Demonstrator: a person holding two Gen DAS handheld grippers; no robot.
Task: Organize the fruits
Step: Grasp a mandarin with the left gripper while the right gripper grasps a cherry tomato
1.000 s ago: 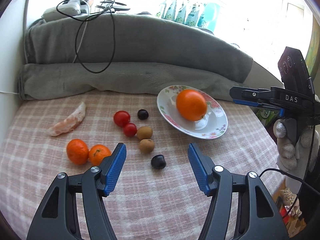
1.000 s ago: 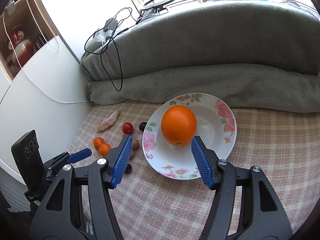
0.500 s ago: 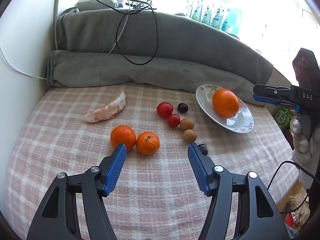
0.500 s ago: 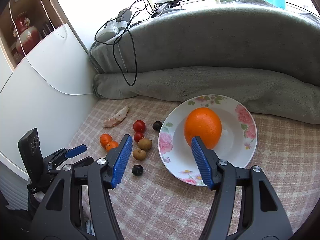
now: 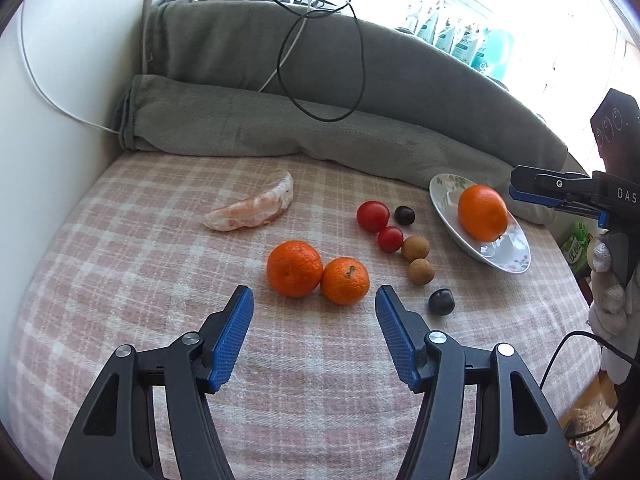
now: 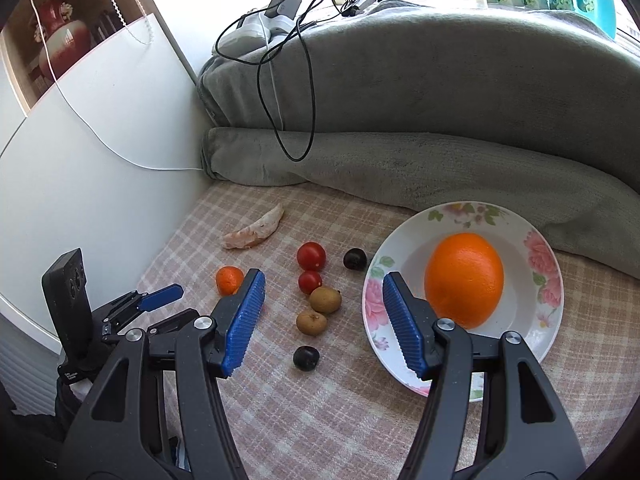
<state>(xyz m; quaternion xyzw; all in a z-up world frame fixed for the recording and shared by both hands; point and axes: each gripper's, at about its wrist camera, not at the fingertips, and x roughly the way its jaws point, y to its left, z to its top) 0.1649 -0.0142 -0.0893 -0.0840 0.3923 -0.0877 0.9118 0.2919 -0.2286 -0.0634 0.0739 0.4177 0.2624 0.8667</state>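
A big orange (image 6: 464, 280) lies in a white flowered plate (image 6: 548, 328) on the checked cloth. Left of the plate lie two red tomatoes (image 6: 311, 255), two brown round fruits (image 6: 325, 299), two dark plums (image 6: 306, 357) and a peeled citrus segment (image 5: 256, 207). Two mandarins (image 5: 316, 272) sit side by side just beyond my left gripper (image 5: 314, 300), which is open and empty. My right gripper (image 6: 324, 280) is open and empty too, hovering above the small fruits, with its right finger over the plate's near rim. The right gripper also shows in the left wrist view, beside the plate (image 5: 516, 256).
A grey blanket roll (image 5: 280, 128) lines the far side, with black and white cables (image 5: 320, 40) draped over it. A white wall panel (image 6: 80, 160) closes the left side. A gloved hand (image 5: 608, 280) holds the right gripper at the cloth's right edge.
Both grippers have swung leftwards over the cloth. The mandarins now sit centred ahead of the left gripper, and the plate has slid to the right in both views. Both jaws kept their width.
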